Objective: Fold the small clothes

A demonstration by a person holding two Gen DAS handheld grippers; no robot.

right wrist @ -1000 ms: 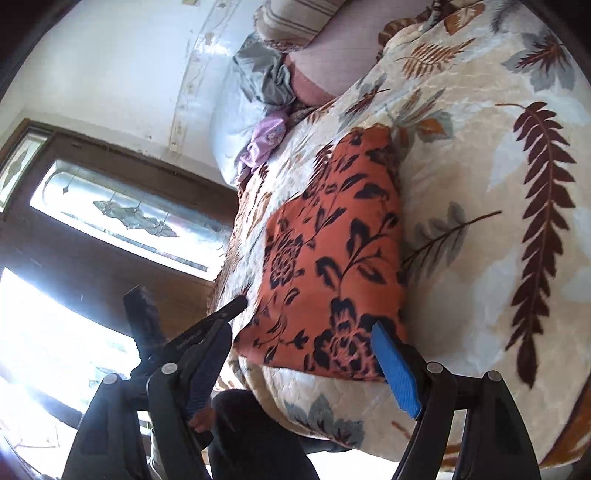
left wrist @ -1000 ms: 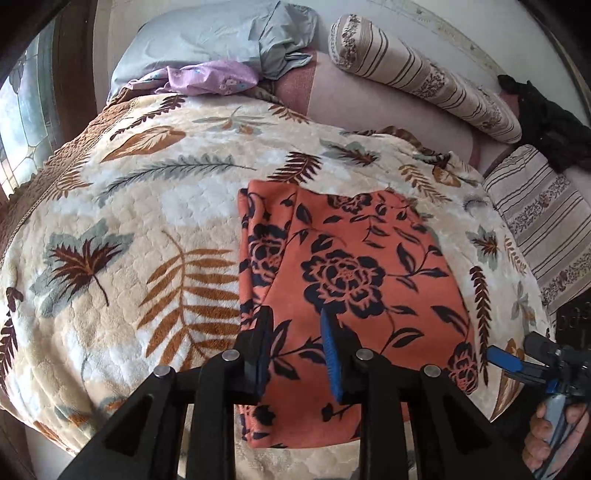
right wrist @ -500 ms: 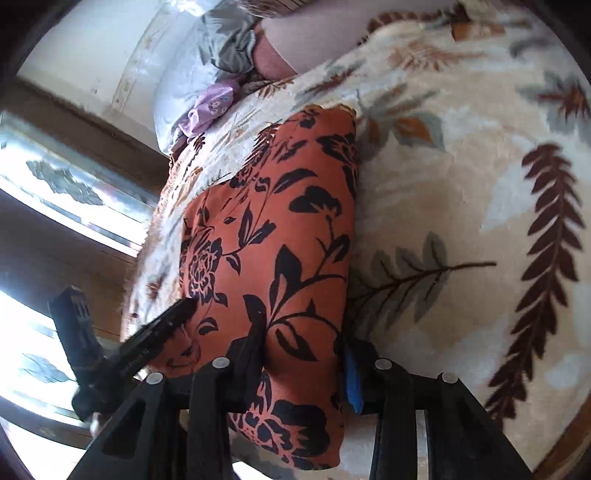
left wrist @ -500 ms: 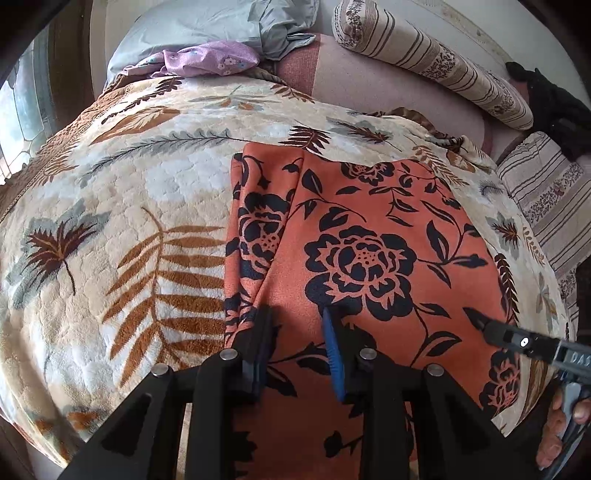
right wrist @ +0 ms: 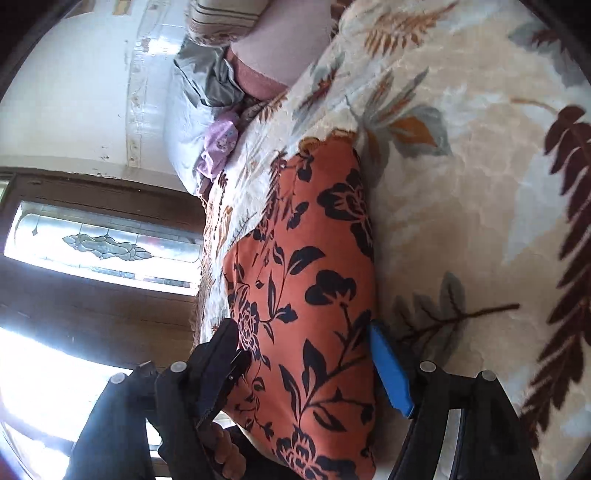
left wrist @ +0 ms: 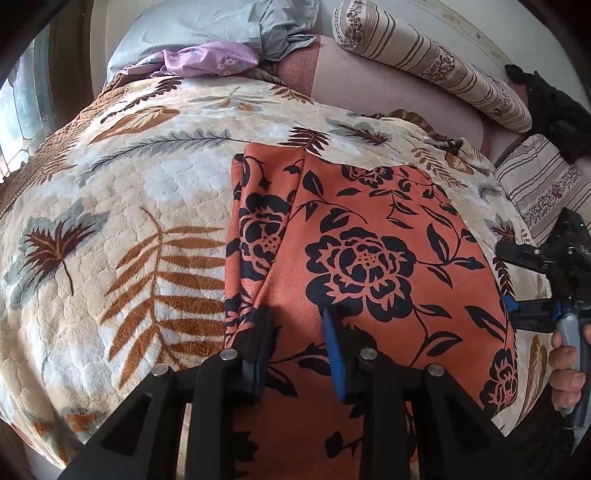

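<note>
An orange garment with dark navy flowers [left wrist: 369,258] lies flat on the leaf-patterned blanket [left wrist: 110,221], with a narrow folded strip along its left edge. My left gripper [left wrist: 297,332] is open, its fingers low over the garment's near left part. My right gripper [right wrist: 306,354] is open wide, its jaws straddling the garment's [right wrist: 314,295] near right edge. It also shows in the left wrist view [left wrist: 517,280] at the garment's right side.
A grey pillow [left wrist: 207,26] and a lilac floral cloth [left wrist: 210,61] lie at the head of the bed. Striped bolsters [left wrist: 424,59] and a dark garment [left wrist: 550,107] are at the far right. A window [right wrist: 103,247] is beyond the bed's left side.
Both grippers moved forward onto the garment's near edge. The right gripper narrowed half a second ago and has now opened wider around the right edge.
</note>
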